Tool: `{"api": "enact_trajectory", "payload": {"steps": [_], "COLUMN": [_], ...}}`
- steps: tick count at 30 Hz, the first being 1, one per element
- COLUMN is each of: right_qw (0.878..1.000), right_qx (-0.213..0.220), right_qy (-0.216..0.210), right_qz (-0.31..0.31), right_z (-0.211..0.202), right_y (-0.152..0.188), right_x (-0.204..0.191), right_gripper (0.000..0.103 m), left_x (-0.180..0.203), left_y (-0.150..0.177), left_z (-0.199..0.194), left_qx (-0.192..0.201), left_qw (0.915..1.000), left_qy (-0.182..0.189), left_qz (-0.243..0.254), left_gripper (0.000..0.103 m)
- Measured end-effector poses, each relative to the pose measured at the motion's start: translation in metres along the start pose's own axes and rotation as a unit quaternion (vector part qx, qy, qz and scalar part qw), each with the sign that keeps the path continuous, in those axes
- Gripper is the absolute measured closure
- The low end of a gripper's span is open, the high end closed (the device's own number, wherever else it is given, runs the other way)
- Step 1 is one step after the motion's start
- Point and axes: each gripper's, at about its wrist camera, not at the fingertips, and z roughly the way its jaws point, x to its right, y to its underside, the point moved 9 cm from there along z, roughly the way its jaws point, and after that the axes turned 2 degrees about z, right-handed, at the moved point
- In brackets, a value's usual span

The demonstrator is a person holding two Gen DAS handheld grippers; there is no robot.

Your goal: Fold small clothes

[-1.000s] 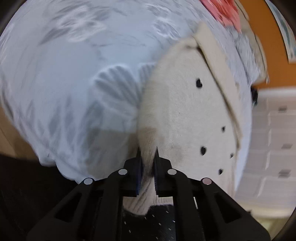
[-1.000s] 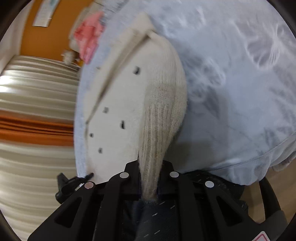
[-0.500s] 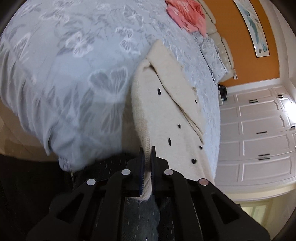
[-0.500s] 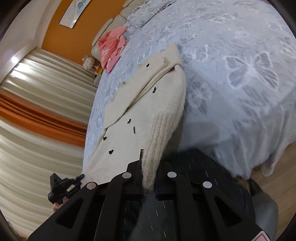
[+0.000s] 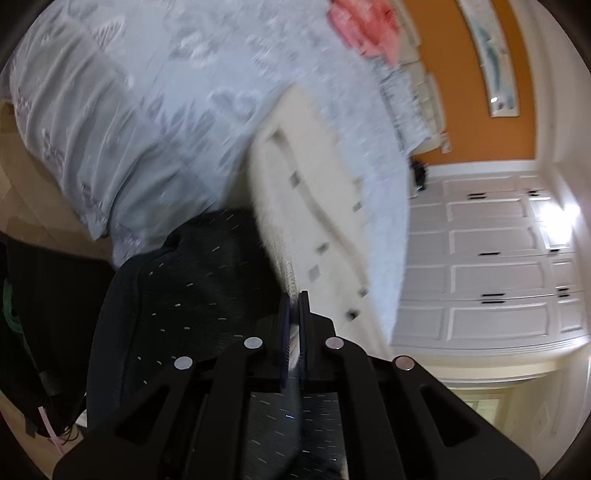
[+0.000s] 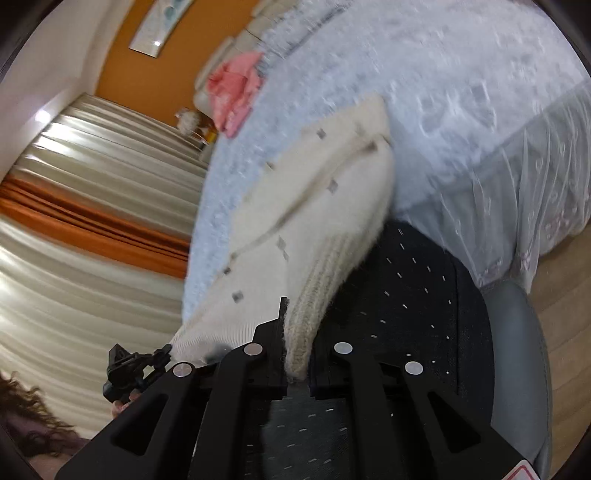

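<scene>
A cream knit sweater (image 5: 325, 184) with small dark spots lies stretched over the pale blue butterfly bedspread (image 5: 147, 92). My left gripper (image 5: 294, 297) is shut on one corner of its ribbed hem, and the cloth runs up from the jaws toward the bed. In the right wrist view the sweater (image 6: 314, 206) hangs from my right gripper (image 6: 299, 310), which is shut on the other ribbed hem corner. That thick rib hides one finger. Both hem corners are lifted off the bed's near edge. Both views are blurred.
A pink garment (image 5: 369, 29) lies crumpled at the far end of the bed, also the pink garment (image 6: 232, 92). The person's dark dashed clothing (image 6: 406, 295) fills the space below. White wardrobe doors (image 5: 498, 258) stand on one side and striped curtains (image 6: 74, 184) on the other.
Both grippers have risen and drawn back from the bed with the hem in them. The sweater now stretches away from the jaws, and more of the room shows.
</scene>
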Motion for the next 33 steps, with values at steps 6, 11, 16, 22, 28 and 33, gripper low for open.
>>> {"api": "enact_trajectory", "payload": {"steps": [6, 11, 16, 22, 28, 33], "right_qw": [0.995, 0.991, 0.993, 0.997, 0.996, 0.992], "right_qx": [0.063, 0.098, 0.103, 0.071, 0.041, 0.095], "right_qy": [-0.04, -0.047, -0.018, 0.031, 0.08, 0.074], "right_qz": [-0.063, -0.083, -0.06, -0.018, 0.013, 0.023], "right_z": [-0.014, 0.032, 0.097, 0.196, 0.265, 0.245], "right_y": [-0.08, -0.172, -0.244, -0.297, -0.32, -0.317], "right_x": [-0.047, -0.063, -0.047, -0.005, 0.043, 0.051], "right_gripper": [0.096, 0.096, 0.096, 0.096, 0.088, 0.068], "left_x": [0.059, 0.098, 0.111, 0.085, 0.033, 0.023], "left_y": [-0.06, -0.138, -0.212, -0.272, -0.309, -0.312], "left_z": [-0.009, 0.031, 0.098, 0.184, 0.257, 0.24], "left_qx": [0.043, 0.094, 0.113, 0.112, 0.105, 0.156], "left_qw": [0.9968, 0.9905, 0.9887, 0.9822, 0.9712, 0.9593], "left_qy": [0.031, 0.016, -0.026, -0.112, -0.195, -0.213], "left_qz": [0.06, 0.098, 0.095, 0.1, 0.087, 0.101], "left_gripper": [0.101, 0.101, 0.101, 0.101, 0.1, 0.065]}}
